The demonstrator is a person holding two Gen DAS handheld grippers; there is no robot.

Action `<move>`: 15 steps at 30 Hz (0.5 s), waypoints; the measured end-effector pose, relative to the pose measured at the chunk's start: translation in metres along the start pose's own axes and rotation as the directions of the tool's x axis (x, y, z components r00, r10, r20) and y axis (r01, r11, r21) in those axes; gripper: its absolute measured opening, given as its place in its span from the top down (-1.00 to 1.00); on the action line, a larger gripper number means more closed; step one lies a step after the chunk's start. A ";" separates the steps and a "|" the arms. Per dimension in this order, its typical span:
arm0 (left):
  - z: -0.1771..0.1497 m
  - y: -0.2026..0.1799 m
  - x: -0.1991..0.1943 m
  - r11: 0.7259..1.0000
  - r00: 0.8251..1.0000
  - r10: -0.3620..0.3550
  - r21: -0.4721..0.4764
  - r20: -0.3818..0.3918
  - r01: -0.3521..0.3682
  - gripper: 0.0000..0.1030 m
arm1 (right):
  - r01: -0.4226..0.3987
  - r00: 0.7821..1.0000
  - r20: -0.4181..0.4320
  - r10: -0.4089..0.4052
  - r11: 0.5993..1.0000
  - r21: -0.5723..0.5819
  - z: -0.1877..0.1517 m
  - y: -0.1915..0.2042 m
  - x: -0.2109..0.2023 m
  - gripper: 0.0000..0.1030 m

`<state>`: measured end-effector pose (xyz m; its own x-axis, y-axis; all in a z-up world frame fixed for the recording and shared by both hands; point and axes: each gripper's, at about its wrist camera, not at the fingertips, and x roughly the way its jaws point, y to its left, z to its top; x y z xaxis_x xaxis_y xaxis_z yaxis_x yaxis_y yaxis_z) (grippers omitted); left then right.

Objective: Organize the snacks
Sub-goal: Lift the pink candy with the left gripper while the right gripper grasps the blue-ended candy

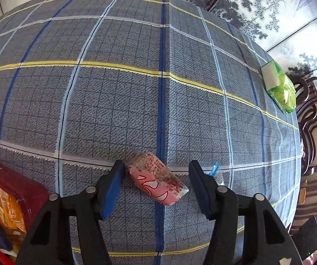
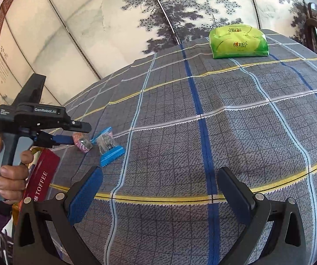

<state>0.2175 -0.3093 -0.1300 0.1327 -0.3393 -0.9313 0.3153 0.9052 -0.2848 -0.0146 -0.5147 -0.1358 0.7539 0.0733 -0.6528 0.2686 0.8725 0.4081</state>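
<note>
Snacks lie on the checked counter (image 1: 114,101): pink packet (image 1: 158,177) between the parted left fingers (image 1: 114,185), touching one pad; right fingers (image 2: 85,195) spread, empty; green tissue pack (image 2: 239,42) far off.

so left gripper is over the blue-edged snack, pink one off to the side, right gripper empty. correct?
Swapped: in the left wrist view the left gripper straddles the pink snack, and the blue-edged snack lies beside it. The right gripper is empty, as said.

left tongs (image 1: 156,187): tilted down, jaws apart | right tongs (image 2: 160,196): jaws wide
</note>
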 end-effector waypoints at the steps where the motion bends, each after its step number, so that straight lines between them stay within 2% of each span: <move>1: -0.001 0.001 -0.001 1.000 1.000 0.018 -0.015 0.017 -0.017 0.30 | -0.005 1.000 0.002 0.005 1.000 0.004 0.000 -0.001 0.000 -1.00; 2: -0.001 0.002 0.001 0.999 1.000 0.020 -0.031 0.019 -0.020 0.55 | -0.011 1.000 0.004 0.011 1.000 0.008 0.000 -0.002 -0.001 -1.00; 3: -0.002 0.004 0.000 0.999 0.999 0.031 -0.035 0.029 -0.030 0.59 | -0.015 1.000 0.005 0.015 1.000 0.012 0.000 -0.002 -0.001 -1.00; 7: -0.018 0.001 -0.009 0.997 0.995 0.078 0.014 0.067 -0.079 0.60 | -0.011 1.000 0.002 0.011 1.000 0.014 -0.001 -0.003 -0.002 -1.00; 11: -0.049 0.001 -0.032 0.997 0.994 0.032 0.072 0.106 -0.040 0.60 | 0.007 1.000 0.003 -0.007 1.000 -0.004 -0.001 0.001 -0.003 -1.00; 15: -0.080 0.007 -0.054 0.993 0.991 0.004 0.114 0.137 -0.020 0.60 | -0.054 0.998 -0.025 0.051 0.987 -0.151 0.000 0.027 -0.002 -0.89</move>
<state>0.1376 -0.2645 -0.0995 0.2615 -0.3677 -0.8924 0.4177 0.8767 -0.2388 -0.0084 -0.4911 -0.1233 0.7513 0.1299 -0.6471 0.1336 0.9302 0.3418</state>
